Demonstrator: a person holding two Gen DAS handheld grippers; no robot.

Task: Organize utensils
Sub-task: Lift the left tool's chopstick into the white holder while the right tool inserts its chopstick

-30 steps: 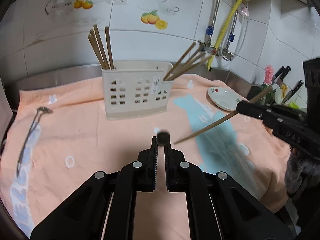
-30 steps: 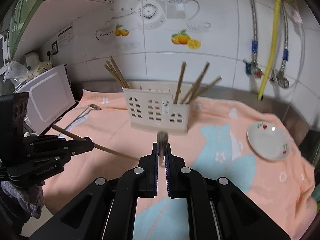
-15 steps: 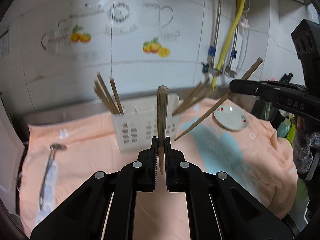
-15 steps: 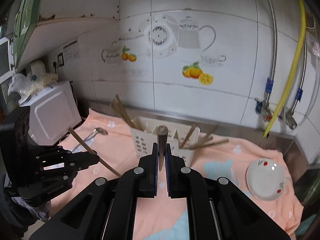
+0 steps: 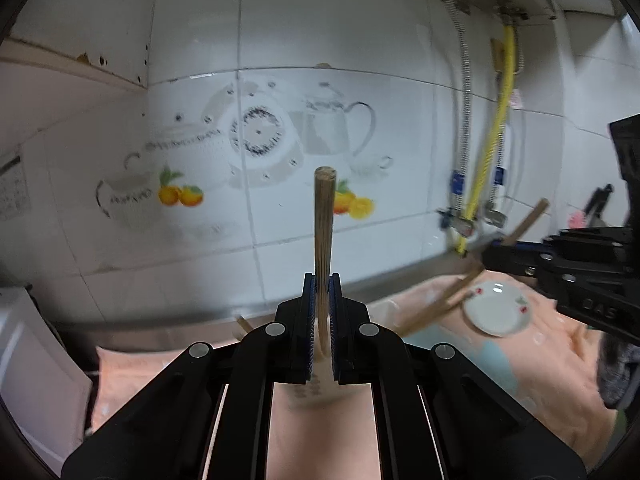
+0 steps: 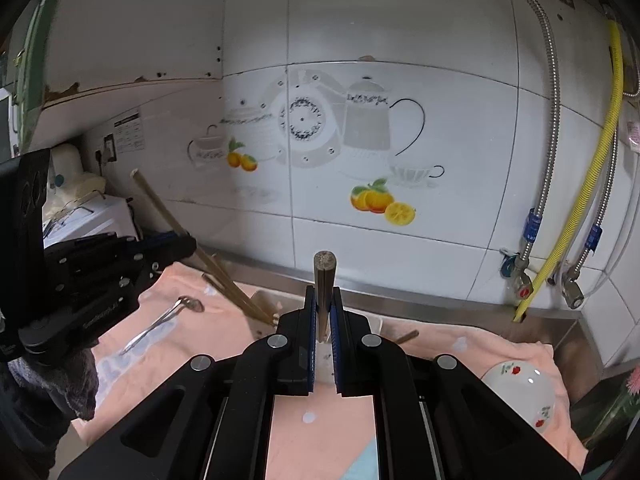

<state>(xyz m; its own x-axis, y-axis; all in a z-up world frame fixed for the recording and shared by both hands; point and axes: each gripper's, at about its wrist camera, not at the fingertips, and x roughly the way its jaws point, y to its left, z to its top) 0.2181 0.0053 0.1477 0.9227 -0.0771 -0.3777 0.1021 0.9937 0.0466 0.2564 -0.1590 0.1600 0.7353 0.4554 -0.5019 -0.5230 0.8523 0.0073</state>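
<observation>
Left wrist view: the left gripper [image 5: 320, 280] is clamped on a chopstick [image 5: 323, 220], which has swung from pointing at the lens to standing upright against the tiles. The camera has tilted up, so the holder is nearly hidden behind the jaws. The right gripper [image 5: 486, 258] has risen at the right, above the plate [image 5: 496, 310].

Right wrist view: the right gripper [image 6: 322, 292] pinches its own chopstick [image 6: 324, 276], also upright now. The holder [image 6: 266, 304] sits just behind the fingers, the spoon [image 6: 168, 320] lying on the towel [image 6: 320, 420]. Both sticks look poised for dropping into the holder.
</observation>
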